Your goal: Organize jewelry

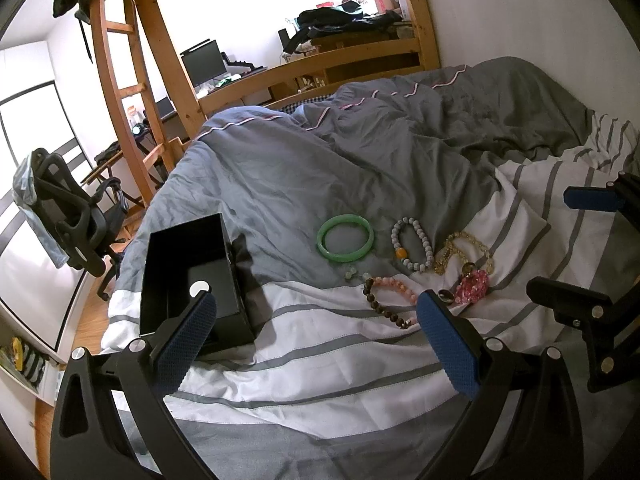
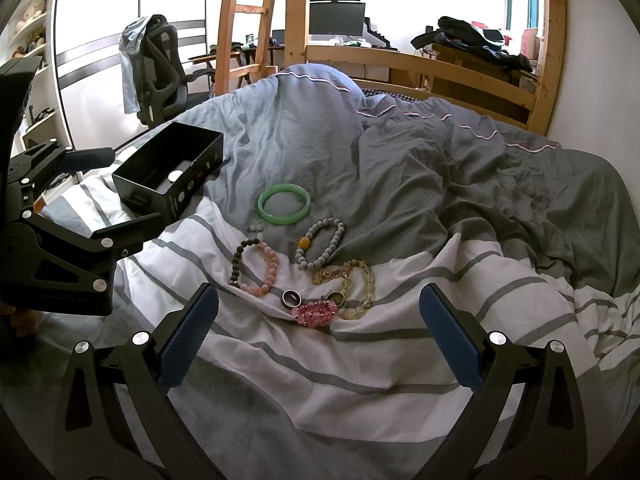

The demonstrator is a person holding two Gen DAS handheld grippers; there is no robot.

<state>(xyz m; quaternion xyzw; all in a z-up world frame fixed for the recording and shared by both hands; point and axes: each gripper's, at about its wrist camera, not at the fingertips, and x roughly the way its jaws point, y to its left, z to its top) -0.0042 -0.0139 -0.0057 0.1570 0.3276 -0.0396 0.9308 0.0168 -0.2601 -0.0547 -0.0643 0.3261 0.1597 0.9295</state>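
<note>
Jewelry lies on the bed's duvet: a green bangle (image 1: 345, 239) (image 2: 284, 203), a grey bead bracelet with an orange bead (image 1: 412, 245) (image 2: 322, 244), a pink and brown bead bracelet (image 1: 390, 300) (image 2: 253, 266), a yellow bead bracelet (image 1: 464, 252) (image 2: 352, 288), a bright pink bead piece (image 1: 472, 286) (image 2: 314, 312) and a metal ring (image 2: 291, 299). An open black box (image 1: 188, 276) (image 2: 168, 168) sits to the left. My left gripper (image 1: 316, 336) is open, above the duvet between box and jewelry. My right gripper (image 2: 320, 336) is open, just short of the jewelry.
A wooden bunk frame and ladder (image 1: 132, 92) stand behind the bed. An office chair (image 2: 160, 68) and a desk with monitors (image 2: 336, 18) are further back. The grey duvet bunches up (image 2: 320, 120) behind the jewelry.
</note>
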